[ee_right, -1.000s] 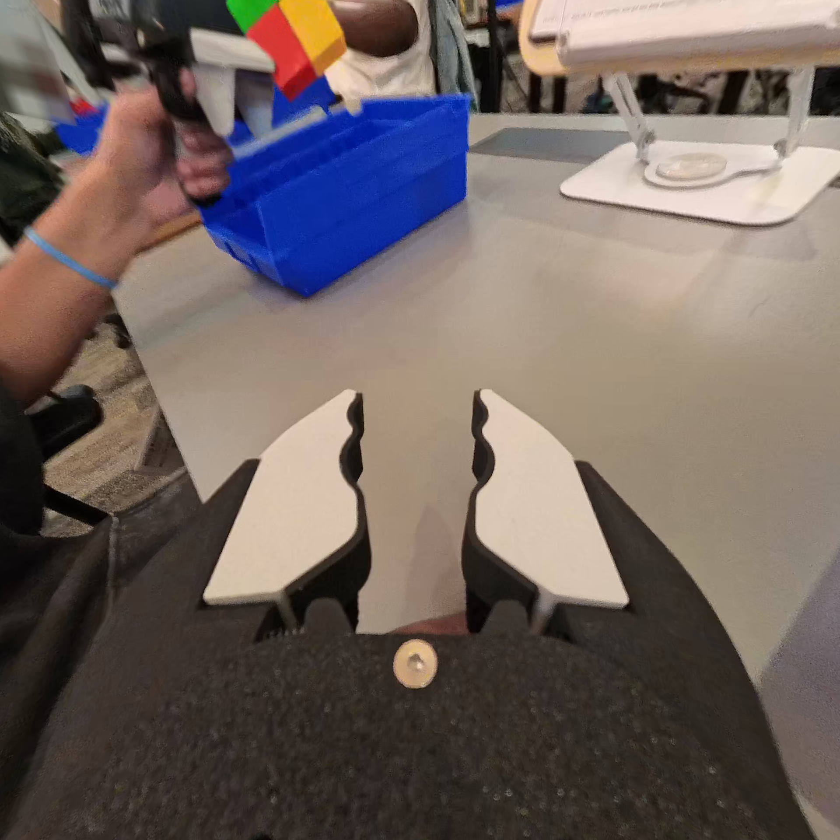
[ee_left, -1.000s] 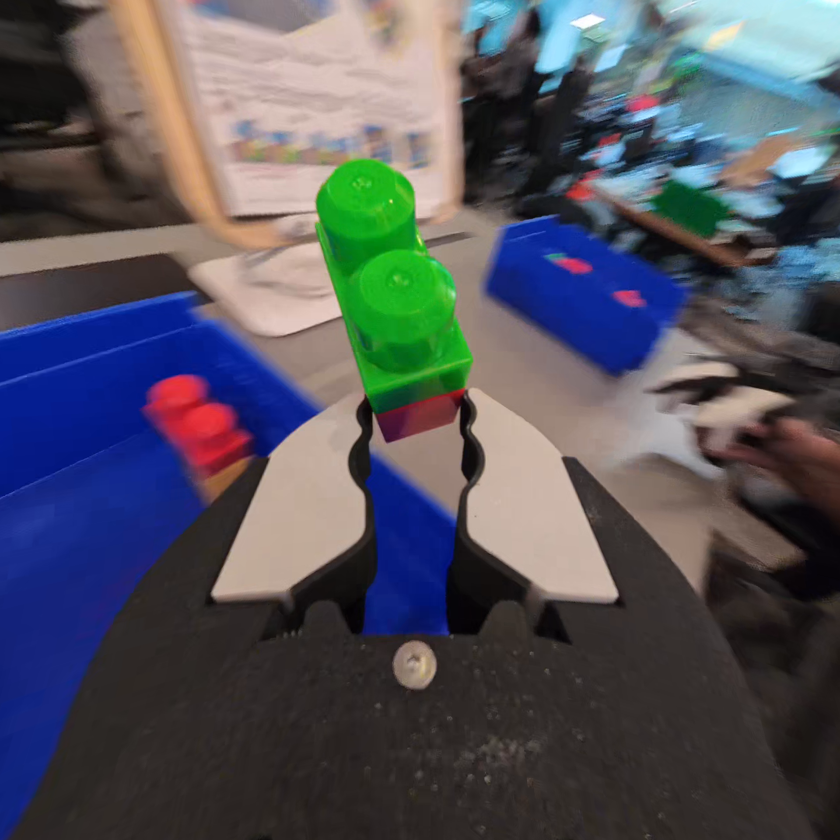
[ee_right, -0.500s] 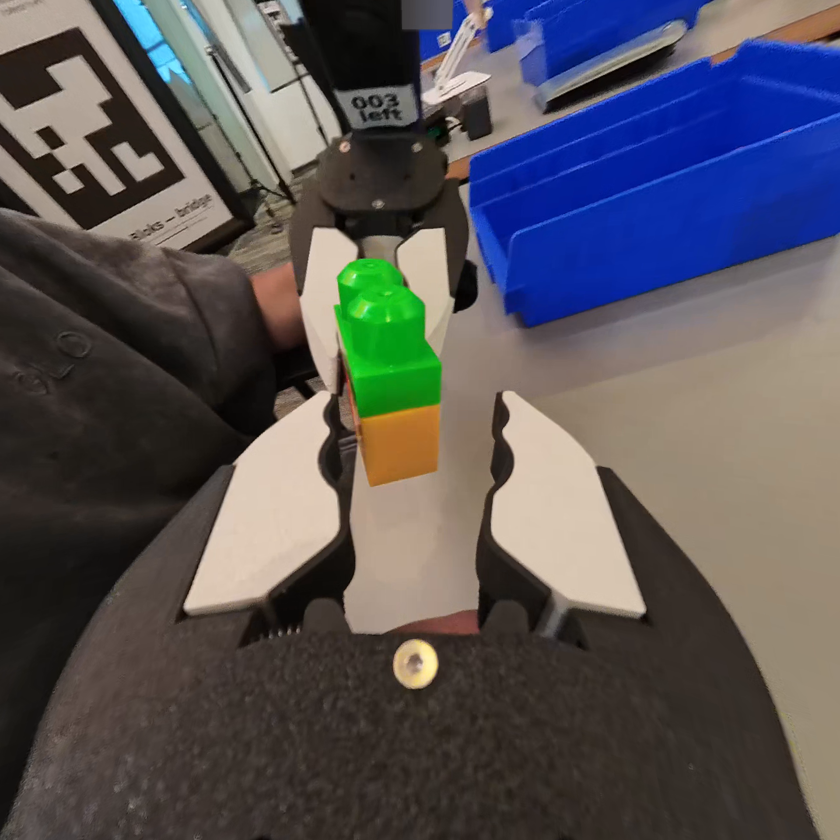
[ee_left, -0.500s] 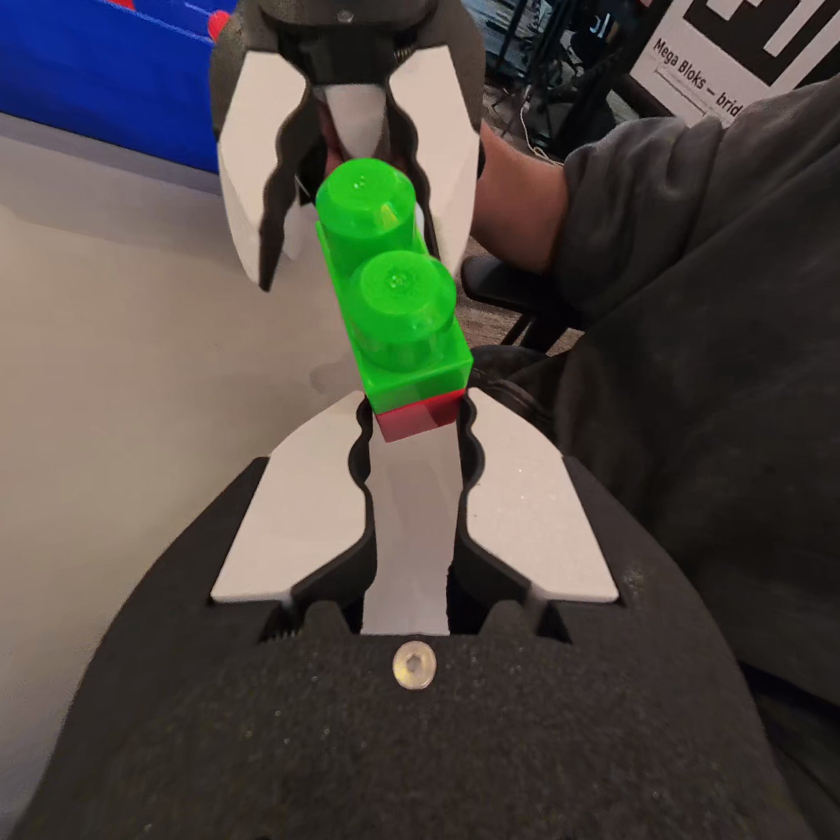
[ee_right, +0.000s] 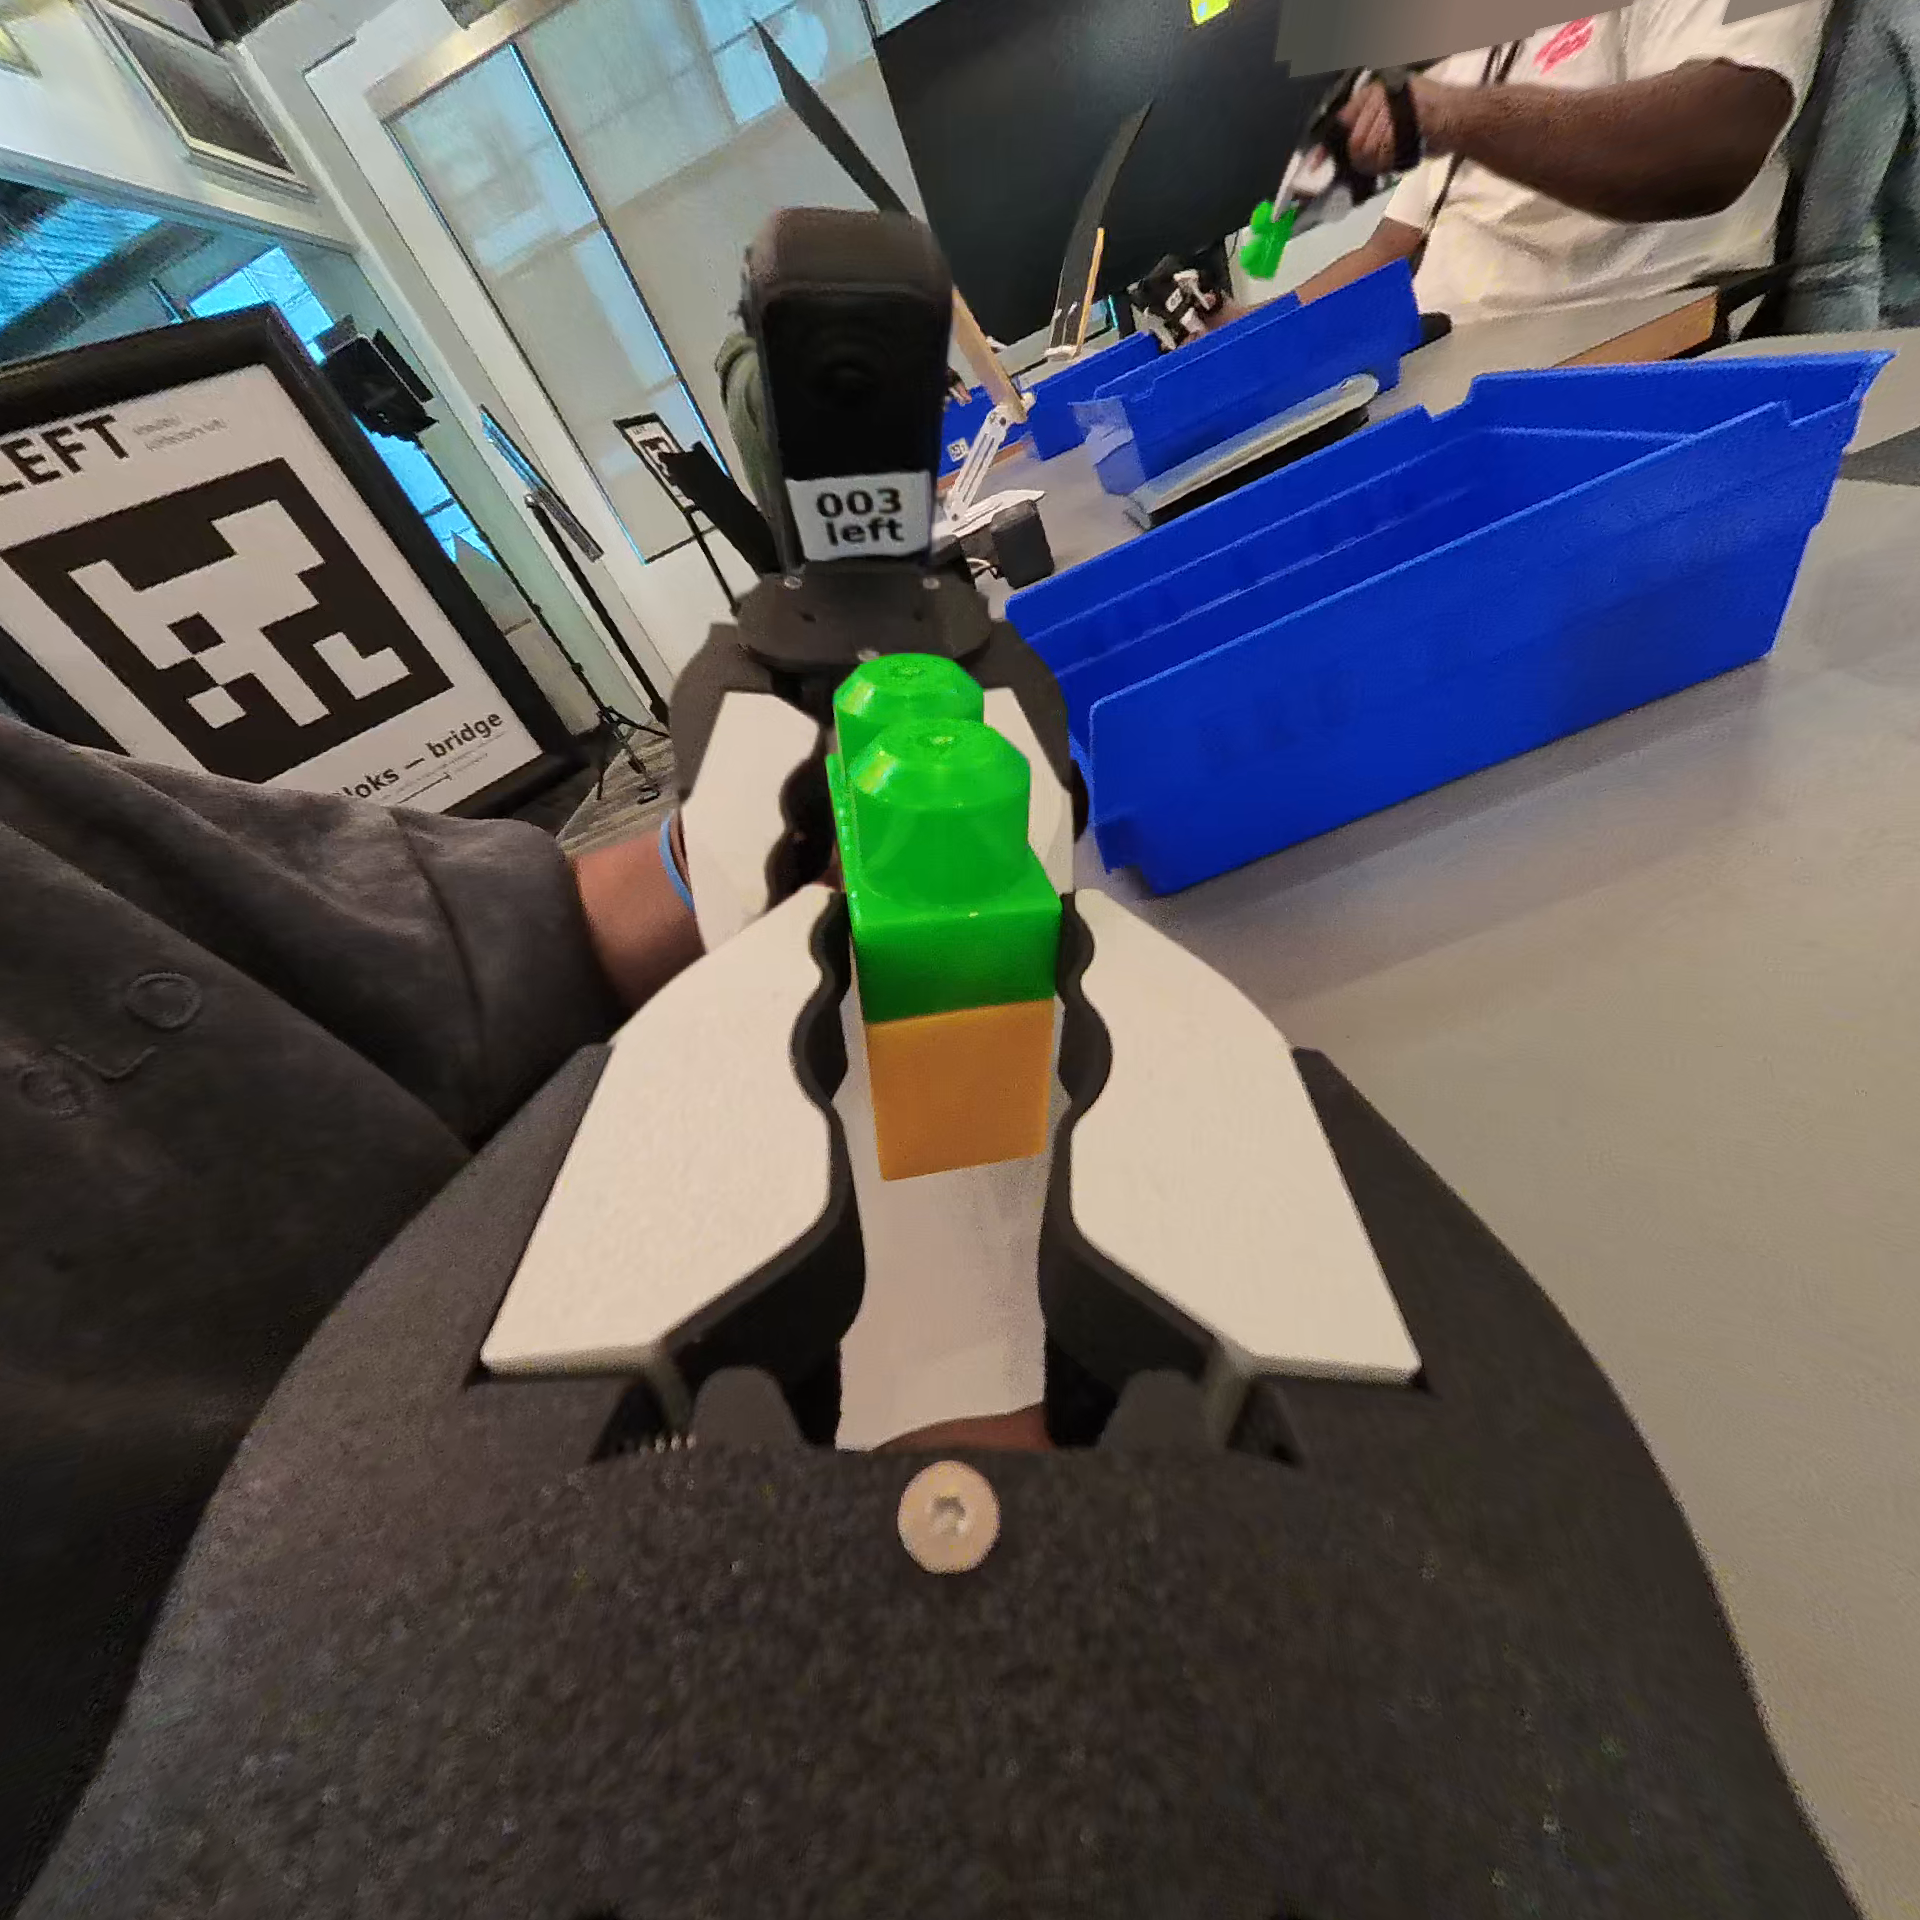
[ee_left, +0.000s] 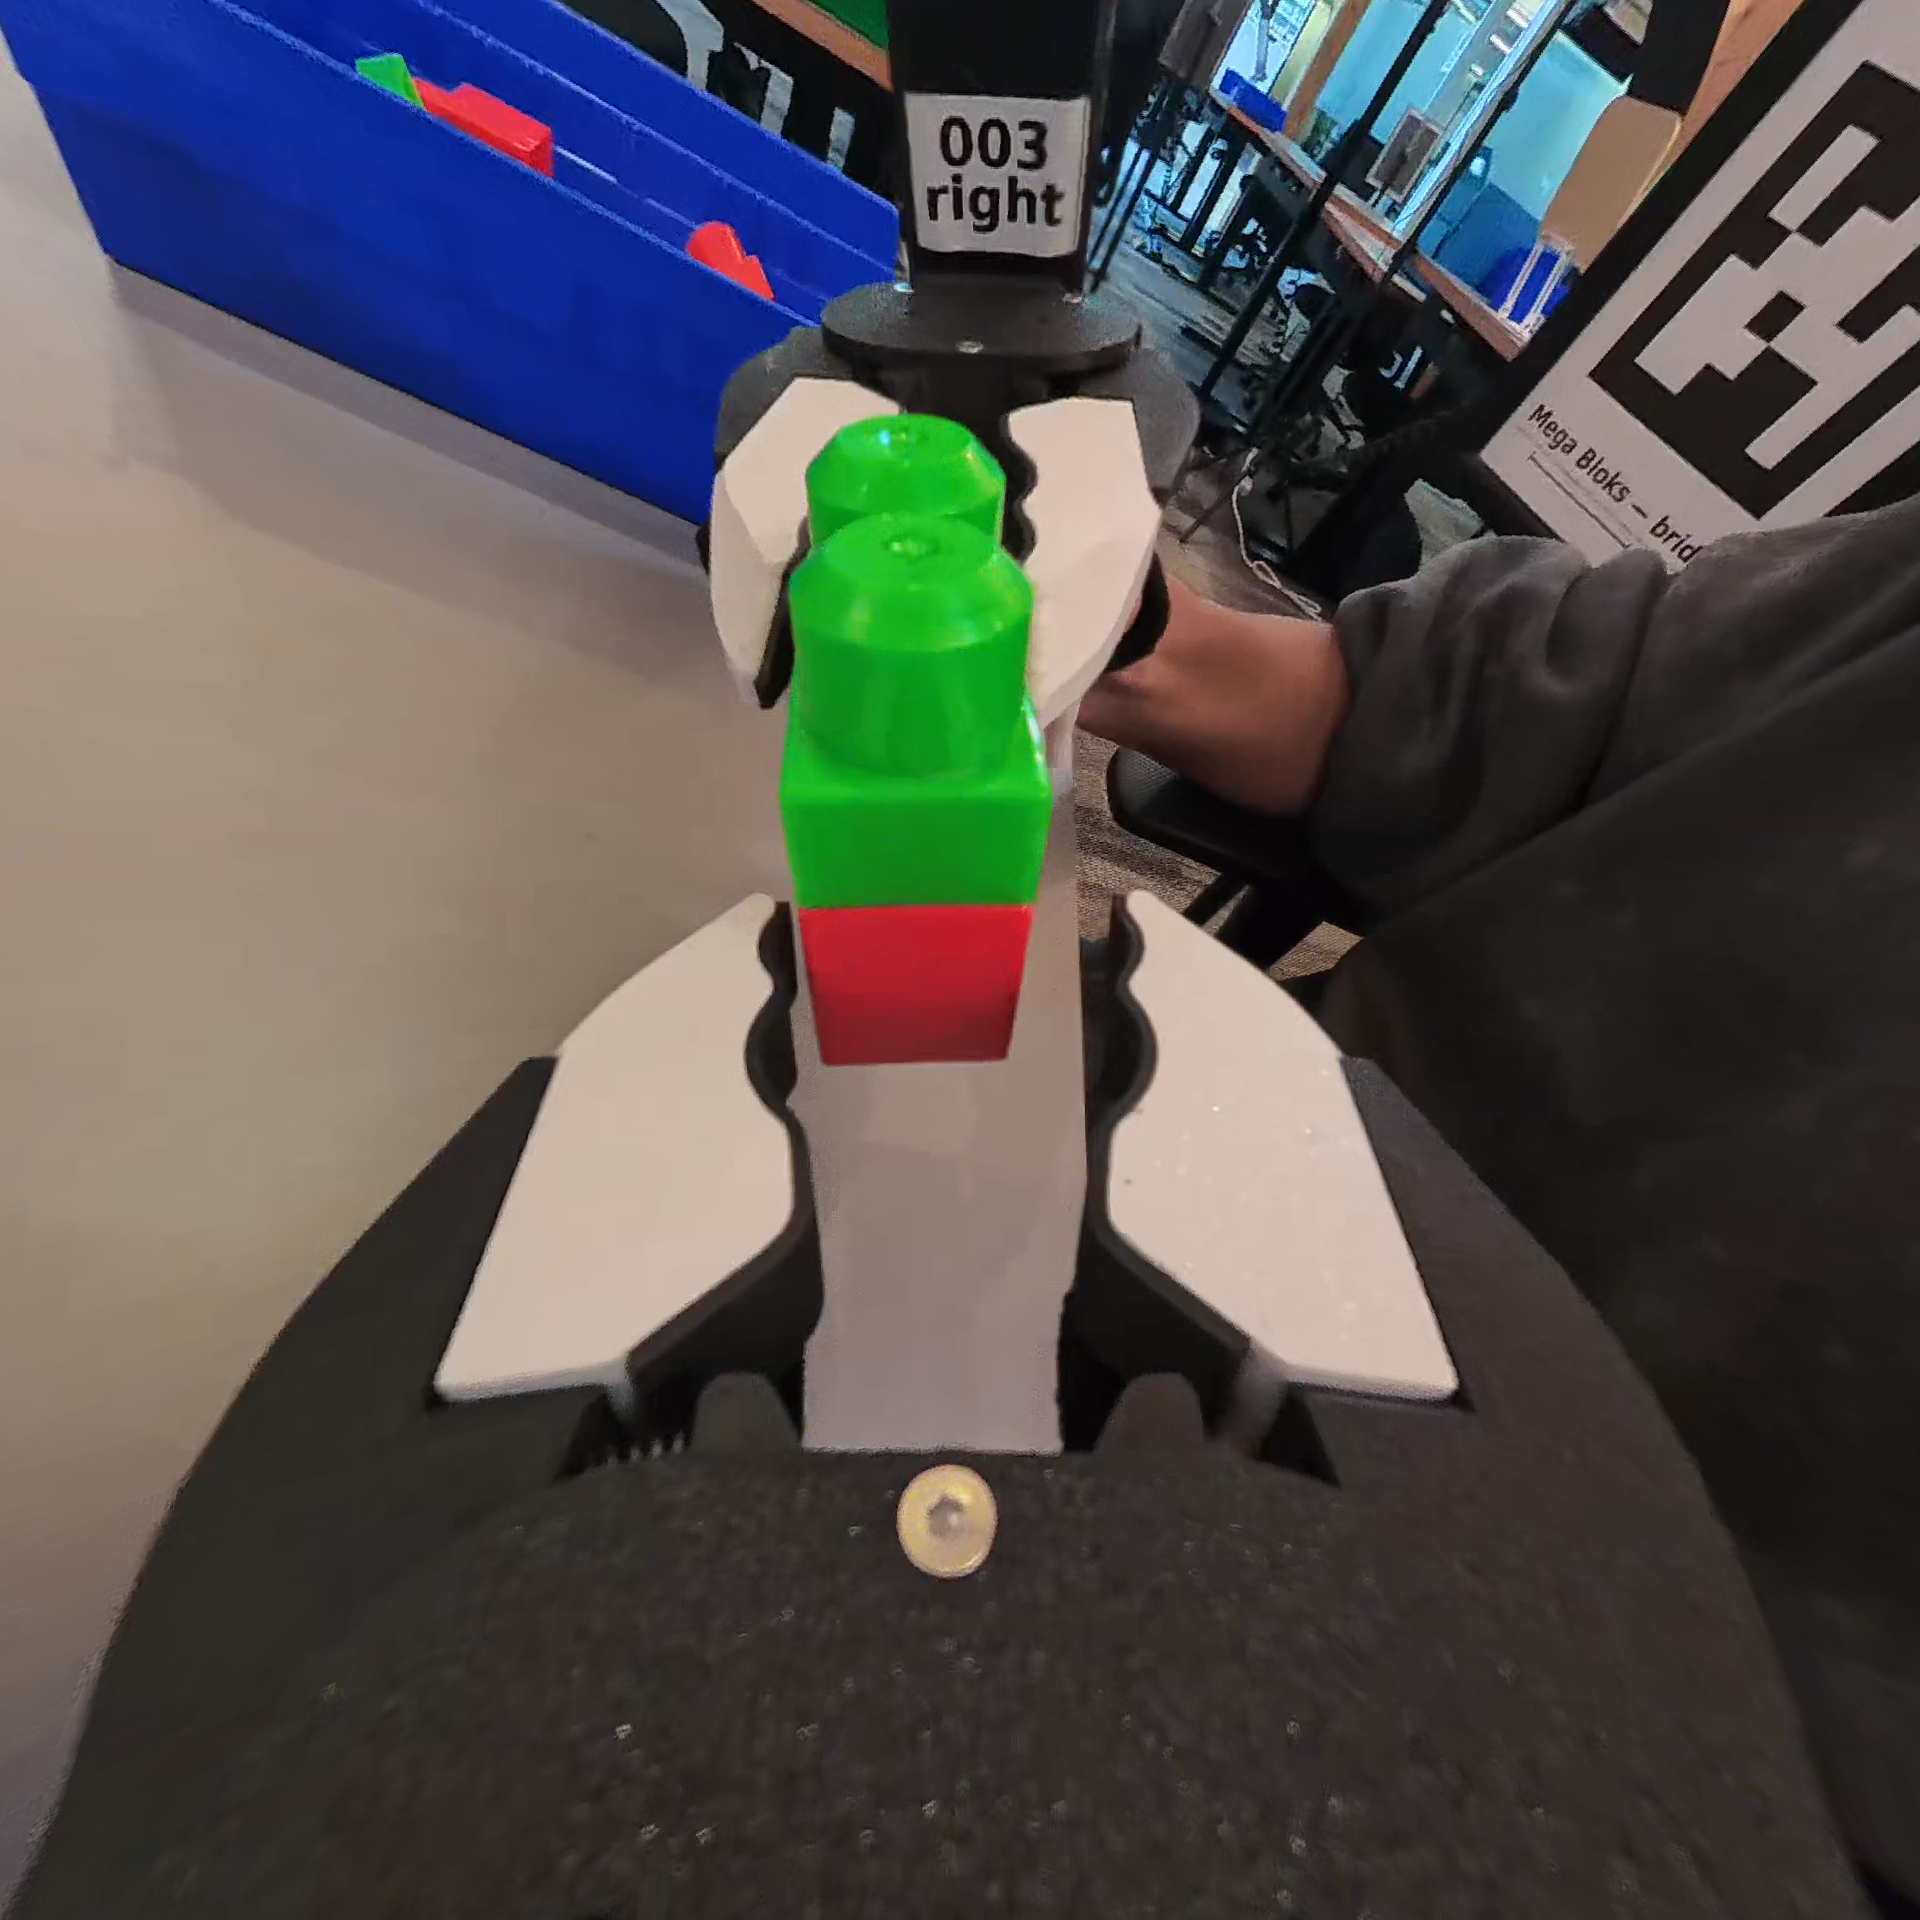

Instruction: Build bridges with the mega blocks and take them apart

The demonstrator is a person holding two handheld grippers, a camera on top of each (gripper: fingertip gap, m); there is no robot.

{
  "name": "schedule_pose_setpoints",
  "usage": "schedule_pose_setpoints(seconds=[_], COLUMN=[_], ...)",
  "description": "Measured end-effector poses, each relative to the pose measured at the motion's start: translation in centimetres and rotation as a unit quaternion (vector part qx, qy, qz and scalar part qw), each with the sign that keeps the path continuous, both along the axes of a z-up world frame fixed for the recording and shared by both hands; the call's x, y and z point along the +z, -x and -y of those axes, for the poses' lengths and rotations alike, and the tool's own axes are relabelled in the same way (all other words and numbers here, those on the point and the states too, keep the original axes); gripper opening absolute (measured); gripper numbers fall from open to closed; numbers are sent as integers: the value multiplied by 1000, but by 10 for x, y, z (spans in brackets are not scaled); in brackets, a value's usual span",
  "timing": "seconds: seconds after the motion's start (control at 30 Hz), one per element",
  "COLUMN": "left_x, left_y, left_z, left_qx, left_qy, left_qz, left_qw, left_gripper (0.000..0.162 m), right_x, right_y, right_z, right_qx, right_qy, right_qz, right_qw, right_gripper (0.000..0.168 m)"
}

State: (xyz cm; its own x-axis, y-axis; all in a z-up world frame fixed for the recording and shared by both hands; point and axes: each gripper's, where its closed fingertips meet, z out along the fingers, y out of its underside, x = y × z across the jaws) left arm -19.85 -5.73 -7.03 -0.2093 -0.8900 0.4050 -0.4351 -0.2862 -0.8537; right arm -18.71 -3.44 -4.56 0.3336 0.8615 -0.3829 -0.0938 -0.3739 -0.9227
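A small bridge of blocks hangs in the air between my two grippers, which face each other. It is a green two-stud block (ee_left: 914,821) on top, a red block (ee_left: 909,982) under the end near my left gripper and a yellow block (ee_right: 961,1081) under the other end. My left gripper (ee_left: 951,925) is open: the red block stands between its pads with a gap on the right side. My right gripper (ee_right: 951,914) is shut on the yellow and green (ee_right: 951,945) end. It also shows in the left wrist view (ee_left: 914,665), as my left gripper does in the right wrist view (ee_right: 894,831).
A grey table (ee_right: 1558,1143) lies below. A blue bin (ee_left: 416,249) with red blocks (ee_left: 488,114) stands on it; it shows in the right wrist view too (ee_right: 1455,644). The holder's dark sleeve (ee_left: 1558,935) is close by. A sign board (ee_right: 208,582) and another person (ee_right: 1558,135) are behind. My left and right fingertips are right by each other.
My left gripper was shut on the red block and has opened off it. My right gripper moved in over the yellow end and closed on it.
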Motion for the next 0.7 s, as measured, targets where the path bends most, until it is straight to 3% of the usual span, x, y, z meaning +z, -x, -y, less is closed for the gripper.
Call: schedule_pose_setpoints(seconds=[0.03, 0.1, 0.37, 0.47, 0.57, 0.7], left_x=[-2, -3, -10, -38, -36, -27], left_y=[-2, -5, -6, -2, -10, -12], left_z=[1, -2, -7, -4, 2, -2], left_qx=[0, 7, 17, 8, 15, 13], left_qy=[4, 3, -9, -47, -26, -17], left_qz=[0, 4, -28, -99, -62, -51], left_qw=[1000, 1000, 999, 994, 998, 998], left_gripper=[55, 37, 35, 36, 35, 36], right_x=[0, -1, 1, 30, 38, 47], right_y=[2, 3, 0, -11, -23, -44], right_z=[1, 1, -3, -4, -6, -8], right_qx=[5, -1, -17, -14, -39, -65], right_qy=[1, -4, -3, -6, -46, -56], right_qz=[-1, 1, -34, -121, -70, -65], right_qw=[1000, 1000, 999, 992, 996, 994], right_gripper=[38, 38, 37, 37, 37, 37])
